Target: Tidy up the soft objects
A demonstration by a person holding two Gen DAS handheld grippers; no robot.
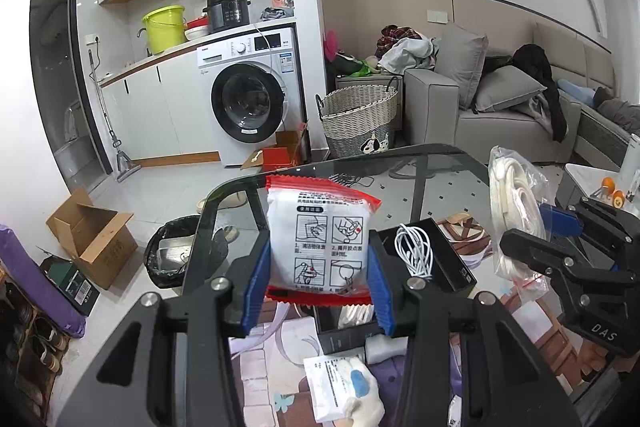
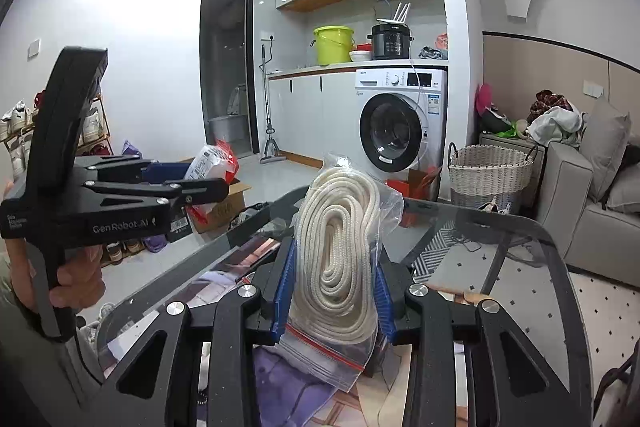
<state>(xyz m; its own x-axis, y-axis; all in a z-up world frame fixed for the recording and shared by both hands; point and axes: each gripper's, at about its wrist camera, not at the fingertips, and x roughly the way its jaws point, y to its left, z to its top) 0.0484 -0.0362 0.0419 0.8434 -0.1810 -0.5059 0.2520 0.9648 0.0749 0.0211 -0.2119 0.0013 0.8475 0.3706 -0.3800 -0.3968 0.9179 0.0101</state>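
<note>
Over on the left, a cardboard box (image 1: pixel 94 237) sits open on the floor beside a black-lined bin (image 1: pixel 182 251). Moving in, the left claw (image 1: pixel 318 287) has its blue pads pressed to both sides of a white sachet with red sealed ends (image 1: pixel 318 239), holding it upright above the glass bench (image 1: pixel 440 167). Printed instruction panels face the camera. Just right of it, a coiled white cable (image 1: pixel 414 253) lies on a black box (image 1: pixel 444 259) on the bench. Further right, the right claw (image 2: pixel 334 291) grips a clear zip bag of coiled white rope (image 2: pixel 340 259), jaws closed narrowly on the bag's lower half, the bag standing tall over the bench edge. From the right wrist view, a hand (image 2: pixel 78 281) wraps the left tool's handle. Behind, a washing machine (image 1: pixel 252 103), then a wicker basket (image 1: pixel 360 115) beside a grey sofa (image 1: pixel 500 115).
</note>
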